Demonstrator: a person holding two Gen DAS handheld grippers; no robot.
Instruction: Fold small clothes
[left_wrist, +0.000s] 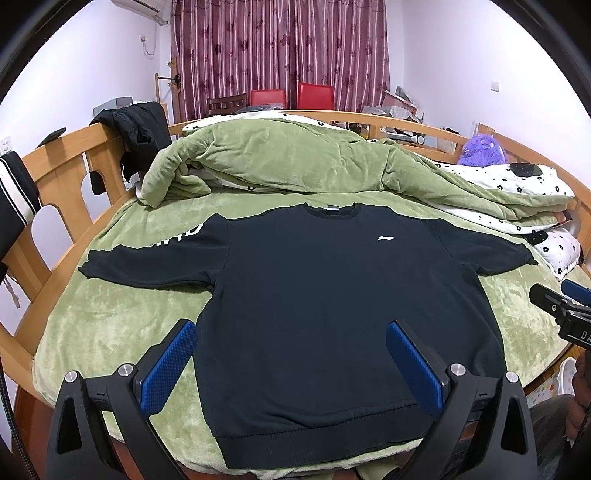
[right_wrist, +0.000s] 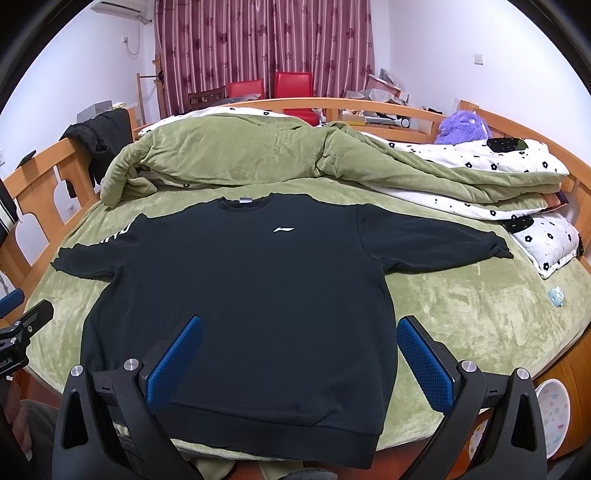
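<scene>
Left wrist view: my left gripper (left_wrist: 291, 363) sits low in the frame, its blue pads (left_wrist: 168, 367) spread wide with nothing between them.
Right wrist view: my right gripper (right_wrist: 299, 360) is likewise spread apart and empty, low in the frame above the hem.
Other gripper: my right one pokes in at the right edge of the left view; the left one shows at the left edge of the right view.
Sweatshirt (left_wrist: 332, 295): dark, lying flat and face up in the middle of both views, both sleeves stretched out sideways, hem nearest me, collar at the far end.
Logo (right_wrist: 283, 229): small and white on the chest, just below the collar.
Bed cover (left_wrist: 110, 325): green and plush, under the whole sweatshirt.
Quilt (left_wrist: 280, 158): green with a white flowered side, bunched up beyond the collar.
Bed rail (left_wrist: 55, 177): wooden, curving round the left side, with a black garment (left_wrist: 138, 129) hung over it in the upper left.
Plush toy (right_wrist: 463, 127): purple, upper right.
Curtain (right_wrist: 262, 44): dark red, top centre, two red chairs (right_wrist: 271, 88) below it.
</scene>
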